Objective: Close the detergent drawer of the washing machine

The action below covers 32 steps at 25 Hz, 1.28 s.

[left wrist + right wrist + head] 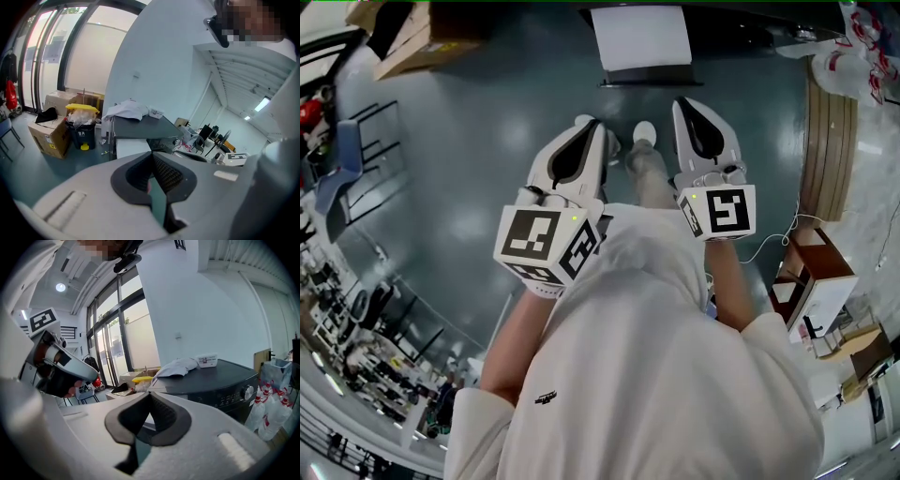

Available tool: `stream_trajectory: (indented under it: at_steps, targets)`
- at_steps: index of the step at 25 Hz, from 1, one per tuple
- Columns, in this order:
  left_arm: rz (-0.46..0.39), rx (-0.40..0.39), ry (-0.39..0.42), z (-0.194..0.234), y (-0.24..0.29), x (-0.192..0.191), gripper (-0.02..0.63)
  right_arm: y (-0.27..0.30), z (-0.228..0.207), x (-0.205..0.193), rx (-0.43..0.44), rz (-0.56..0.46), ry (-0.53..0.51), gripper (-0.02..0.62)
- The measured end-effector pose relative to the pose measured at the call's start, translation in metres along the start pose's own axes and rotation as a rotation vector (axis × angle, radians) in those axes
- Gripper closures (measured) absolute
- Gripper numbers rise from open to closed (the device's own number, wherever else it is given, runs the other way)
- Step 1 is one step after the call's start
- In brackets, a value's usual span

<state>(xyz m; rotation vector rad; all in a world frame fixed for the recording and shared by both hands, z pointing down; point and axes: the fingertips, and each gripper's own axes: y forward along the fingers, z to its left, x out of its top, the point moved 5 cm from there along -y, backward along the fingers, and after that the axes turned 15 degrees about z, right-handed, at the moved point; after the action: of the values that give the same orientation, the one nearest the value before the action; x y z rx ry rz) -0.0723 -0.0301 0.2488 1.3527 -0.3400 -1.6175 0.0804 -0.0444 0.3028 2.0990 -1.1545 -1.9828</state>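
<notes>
The washing machine [642,39] stands ahead of me across the floor, its white side facing me. Its dark grey top [140,129] carries a white cloth [126,109] and a small box [207,360]. Its dark control face with knobs [243,392] turns to the right. I cannot make out the detergent drawer in any view. My left gripper [598,124] and right gripper [682,103] are held side by side in front of my chest, well short of the machine. The left gripper [152,157] and the right gripper [150,397] are both shut with nothing between the pads.
Left of the machine stand a cardboard box [49,136] and a bin with a yellow bag [80,125]. A round wooden table edge [830,141] and plastic bags [272,413] are at the right. Racks and chairs [347,187] line the left.
</notes>
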Motion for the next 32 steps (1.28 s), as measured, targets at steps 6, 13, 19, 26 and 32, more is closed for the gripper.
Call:
stream_trajectory:
  at_steps: [6,13,19,26,32]
  targets:
    - [0.03,0.006,-0.009,0.006,0.007,-0.01,0.589,0.005,-0.003,-0.015,-0.02,0.012,0.007,0.594]
    - [0.054,0.02,-0.037,0.016,0.015,-0.025,0.59,0.012,-0.003,-0.039,-0.031,0.022,0.036,0.594]
    - [0.07,0.039,-0.065,0.027,0.022,-0.035,0.59,0.023,0.0,-0.053,0.004,0.032,0.038,0.594]
    - [0.096,0.057,-0.112,0.04,0.034,-0.048,0.59,0.042,0.001,-0.068,-0.002,0.049,0.05,0.594]
    - [0.11,0.067,-0.142,0.047,0.042,-0.058,0.59,0.054,-0.002,-0.078,-0.023,0.041,0.084,0.594]
